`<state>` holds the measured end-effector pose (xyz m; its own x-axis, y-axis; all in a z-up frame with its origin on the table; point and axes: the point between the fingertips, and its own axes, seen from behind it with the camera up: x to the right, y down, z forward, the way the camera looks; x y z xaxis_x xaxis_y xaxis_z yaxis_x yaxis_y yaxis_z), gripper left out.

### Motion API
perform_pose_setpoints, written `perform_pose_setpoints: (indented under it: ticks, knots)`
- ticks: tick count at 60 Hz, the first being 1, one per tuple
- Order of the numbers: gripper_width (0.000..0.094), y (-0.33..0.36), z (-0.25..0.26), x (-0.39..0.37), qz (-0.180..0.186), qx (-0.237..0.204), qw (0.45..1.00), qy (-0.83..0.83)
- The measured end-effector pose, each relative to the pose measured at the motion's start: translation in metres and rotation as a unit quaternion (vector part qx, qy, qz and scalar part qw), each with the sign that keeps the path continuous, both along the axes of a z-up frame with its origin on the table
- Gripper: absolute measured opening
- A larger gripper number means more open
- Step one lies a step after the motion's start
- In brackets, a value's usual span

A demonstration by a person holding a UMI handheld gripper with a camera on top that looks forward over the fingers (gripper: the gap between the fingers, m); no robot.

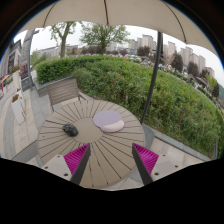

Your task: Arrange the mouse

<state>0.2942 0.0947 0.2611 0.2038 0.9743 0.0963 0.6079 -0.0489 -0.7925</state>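
A small dark mouse (pixel 70 130) lies on the round wooden slatted table (pixel 100 150), toward its left side. A pale oval mouse pad (pixel 108 121) rests on the table to the right of the mouse, farther back. My gripper (pixel 111 160) hovers over the near part of the table, fingers wide apart, with nothing between them. The magenta pads (pixel 76 157) show on the inner faces. The mouse is ahead and left of the left finger.
A grey chair (pixel 62 92) stands behind the table on the left. A dark parasol pole (pixel 152 75) rises at the right, its canopy overhead. A green hedge (pixel 120 75) runs behind, with trees and buildings beyond. Paved terrace lies at the left.
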Motion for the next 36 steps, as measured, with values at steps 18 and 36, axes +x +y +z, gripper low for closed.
perform_pose_setpoints:
  ticks: [18,36]
  knots:
    - [0.0855,-0.057,-0.039,-0.016,0.046,-0.016,0.999,-0.017]
    - [0.0856,-0.161,-0.094,-0.056,0.093,-0.054,0.994,-0.031]
